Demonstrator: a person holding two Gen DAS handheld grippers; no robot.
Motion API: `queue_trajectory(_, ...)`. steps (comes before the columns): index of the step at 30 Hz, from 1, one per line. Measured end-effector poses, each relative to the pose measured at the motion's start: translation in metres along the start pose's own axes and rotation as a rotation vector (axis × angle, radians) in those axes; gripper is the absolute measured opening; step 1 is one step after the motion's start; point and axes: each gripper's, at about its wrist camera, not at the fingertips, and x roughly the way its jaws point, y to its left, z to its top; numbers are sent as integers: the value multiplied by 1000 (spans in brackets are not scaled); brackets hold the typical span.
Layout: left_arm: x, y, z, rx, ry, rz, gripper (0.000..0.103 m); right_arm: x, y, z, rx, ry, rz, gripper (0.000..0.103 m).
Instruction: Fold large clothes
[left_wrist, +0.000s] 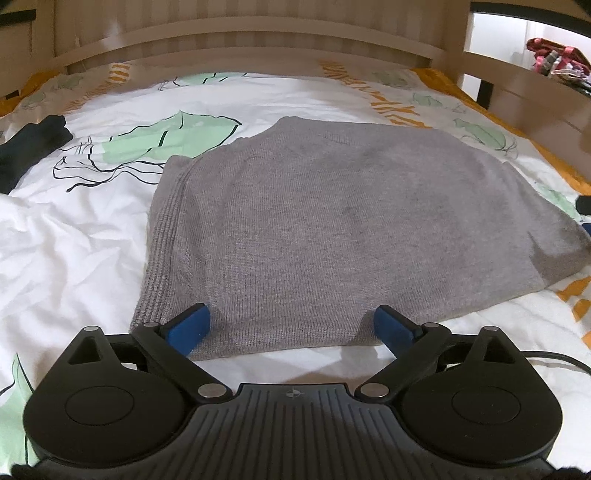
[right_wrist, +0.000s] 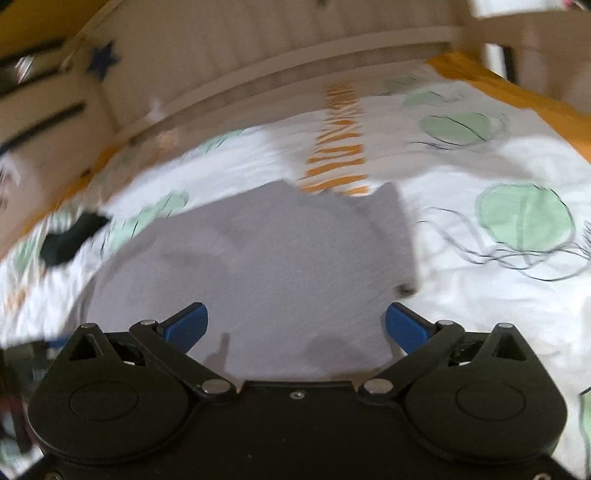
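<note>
Folded grey sweater (left_wrist: 325, 221) lying flat on the leaf-printed bedsheet (left_wrist: 74, 258), ribbed hem at its left edge, sharp only through the left wrist camera. Left gripper (left_wrist: 291, 326) spread wide at the near edge, nothing clamped. Right gripper (right_wrist: 295, 325) likewise wide and empty over the sweater, that view smeared by blur. Black garment (left_wrist: 26, 147) apart at left.

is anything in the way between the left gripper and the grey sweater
Nothing visible. The left gripper hangs with its jaws wide open right over the near edge of the folded grey knitted sweater on the white patterned bedsheet. The black garment lies well off to the side.
</note>
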Motion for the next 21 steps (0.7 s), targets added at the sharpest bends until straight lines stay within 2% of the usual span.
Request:
queue_trajectory(6,2,-3,2,-2,9,14,98,39,-45,15,186,156,63,103)
queue_trajectory(14,6,-8,4,-8,26,42,101,68,-63,19,310,154,257,103)
queue_trajectory(21,7,-9,6,-12,34,53,102,83,-68,25,357,156,317,103)
